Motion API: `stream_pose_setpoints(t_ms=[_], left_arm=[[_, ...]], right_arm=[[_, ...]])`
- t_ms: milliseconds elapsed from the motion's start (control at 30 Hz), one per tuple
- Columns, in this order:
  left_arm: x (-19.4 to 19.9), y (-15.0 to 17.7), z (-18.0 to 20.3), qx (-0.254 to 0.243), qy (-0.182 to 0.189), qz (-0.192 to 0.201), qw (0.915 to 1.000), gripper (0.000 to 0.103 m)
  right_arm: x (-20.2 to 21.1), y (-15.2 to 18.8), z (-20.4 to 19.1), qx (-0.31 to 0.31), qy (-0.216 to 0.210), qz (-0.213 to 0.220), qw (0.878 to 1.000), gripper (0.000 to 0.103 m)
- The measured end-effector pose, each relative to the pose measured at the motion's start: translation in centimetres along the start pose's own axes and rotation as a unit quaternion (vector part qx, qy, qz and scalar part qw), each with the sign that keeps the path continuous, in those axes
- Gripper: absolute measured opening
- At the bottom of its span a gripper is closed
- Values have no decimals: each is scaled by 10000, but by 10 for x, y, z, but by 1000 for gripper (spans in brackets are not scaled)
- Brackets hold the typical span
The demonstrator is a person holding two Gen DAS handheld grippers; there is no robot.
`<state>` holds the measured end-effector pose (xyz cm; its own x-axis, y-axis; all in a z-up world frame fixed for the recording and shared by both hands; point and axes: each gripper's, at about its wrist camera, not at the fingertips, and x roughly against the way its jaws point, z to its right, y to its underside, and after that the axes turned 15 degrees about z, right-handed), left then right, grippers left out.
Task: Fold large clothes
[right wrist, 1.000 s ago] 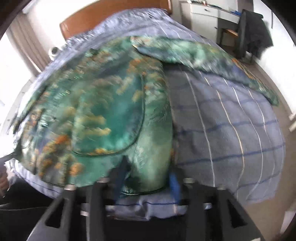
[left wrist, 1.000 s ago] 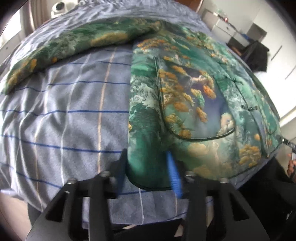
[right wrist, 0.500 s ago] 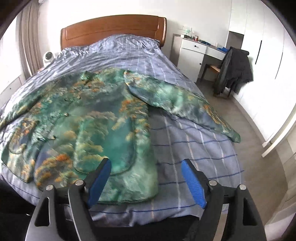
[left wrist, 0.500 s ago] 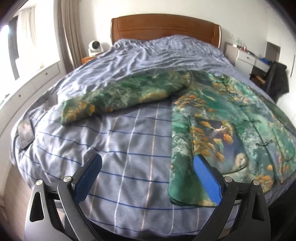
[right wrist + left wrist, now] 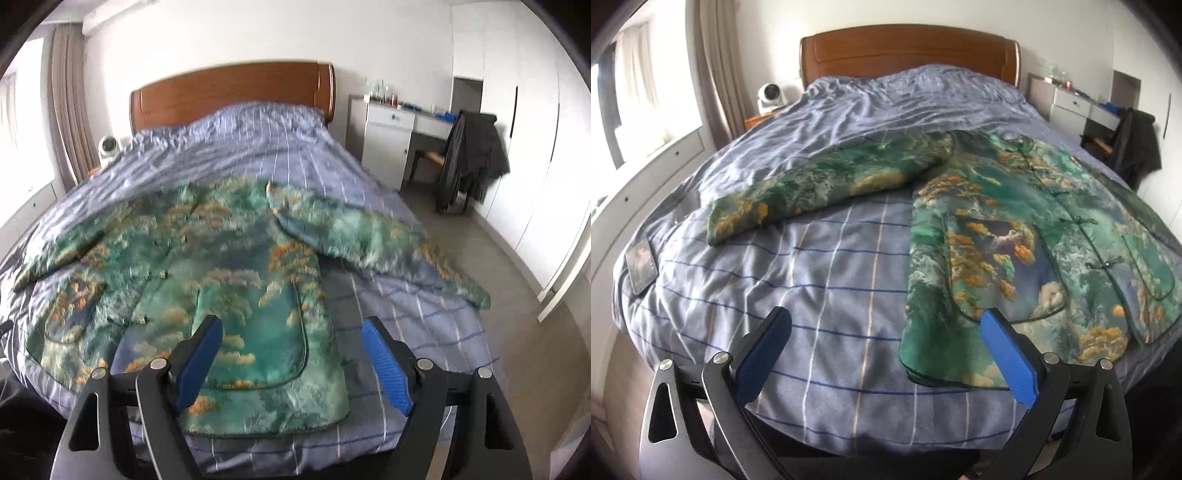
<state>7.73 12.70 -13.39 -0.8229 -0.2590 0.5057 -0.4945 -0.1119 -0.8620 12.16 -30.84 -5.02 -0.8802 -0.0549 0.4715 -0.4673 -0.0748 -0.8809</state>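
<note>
Left wrist: both claws (image 5: 886,350) (image 5: 293,363) gape wide above jacket (image 5: 1015,236); phone (image 5: 641,265) on quilt (image 5: 812,280).

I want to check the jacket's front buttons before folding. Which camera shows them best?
The left wrist view: the jacket is sharp there, and its knot buttons run visibly down the front. In the right wrist view the jacket is motion-blurred, so the buttons are only faint dark specks.

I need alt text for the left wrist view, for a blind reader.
A green patterned jacket lies flat on a blue striped bed, one sleeve stretched left. The open left gripper hovers over the near edge, holding nothing.
</note>
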Motion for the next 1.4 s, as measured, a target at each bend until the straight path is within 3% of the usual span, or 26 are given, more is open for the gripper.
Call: stream_pose_setpoints(t_ms=[133, 267, 400, 900, 1400], left_arm=[[2, -3, 2, -204, 11, 37, 9998, 102], [4, -14, -1, -5, 201, 44, 9998, 102], [7, -23, 5, -141, 215, 160, 9995, 102], [23, -35, 29, -600, 167, 416, 9972, 102], [25, -37, 30, -524, 129, 351, 9979, 102]], right_arm=[[7, -9, 6, 31, 279, 357, 9990, 82], [10, -12, 11, -58, 285, 485, 9984, 82], [15, -14, 12, -88, 321, 615, 9976, 83], [15, -8, 7, -180, -31, 520, 9985, 83], [8, -4, 15, -242, 270, 317, 9988, 83]])
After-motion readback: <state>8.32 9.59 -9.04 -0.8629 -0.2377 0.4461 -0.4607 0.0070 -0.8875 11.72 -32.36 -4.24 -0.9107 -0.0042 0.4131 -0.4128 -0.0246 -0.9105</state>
